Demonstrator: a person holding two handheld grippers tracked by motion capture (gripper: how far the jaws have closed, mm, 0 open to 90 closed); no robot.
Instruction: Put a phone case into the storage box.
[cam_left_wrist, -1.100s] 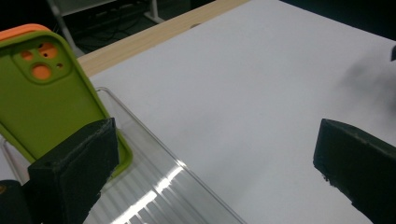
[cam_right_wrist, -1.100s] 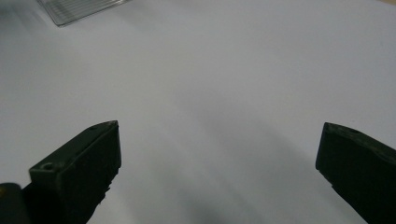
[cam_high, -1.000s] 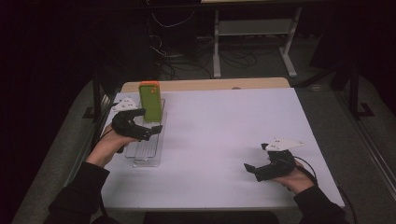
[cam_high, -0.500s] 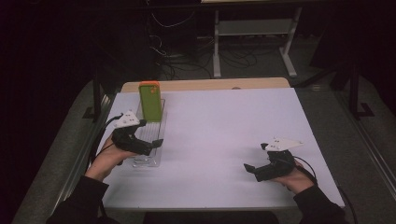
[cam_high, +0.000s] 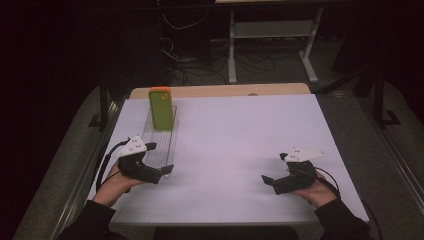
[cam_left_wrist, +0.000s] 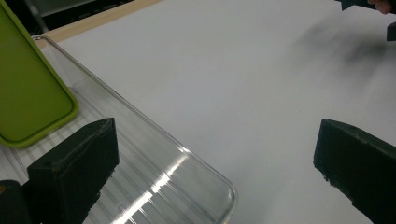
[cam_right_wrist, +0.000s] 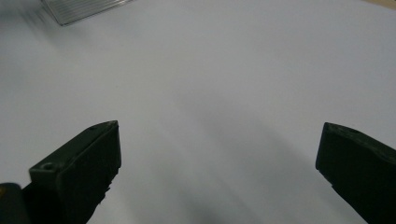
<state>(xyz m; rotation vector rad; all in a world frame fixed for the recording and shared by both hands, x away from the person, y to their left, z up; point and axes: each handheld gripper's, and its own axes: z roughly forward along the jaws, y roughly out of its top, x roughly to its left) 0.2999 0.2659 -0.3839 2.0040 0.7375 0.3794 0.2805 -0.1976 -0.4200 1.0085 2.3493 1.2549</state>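
Resting on the white bench (cam_high: 240, 145), the clear tray (cam_high: 161, 145) holds the green phone case (cam_high: 161, 108) upright at its far end; my left tongs (cam_high: 159, 159) gape over its near corner, right tongs (cam_high: 276, 168) gape well apart.

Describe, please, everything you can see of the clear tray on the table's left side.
The clear tray is a long, narrow, see-through plastic dish with a ribbed floor, rounded corners and a low rim. It lies flat on the white table. A green phone case stands in its far end. The open left gripper hovers over its near end.
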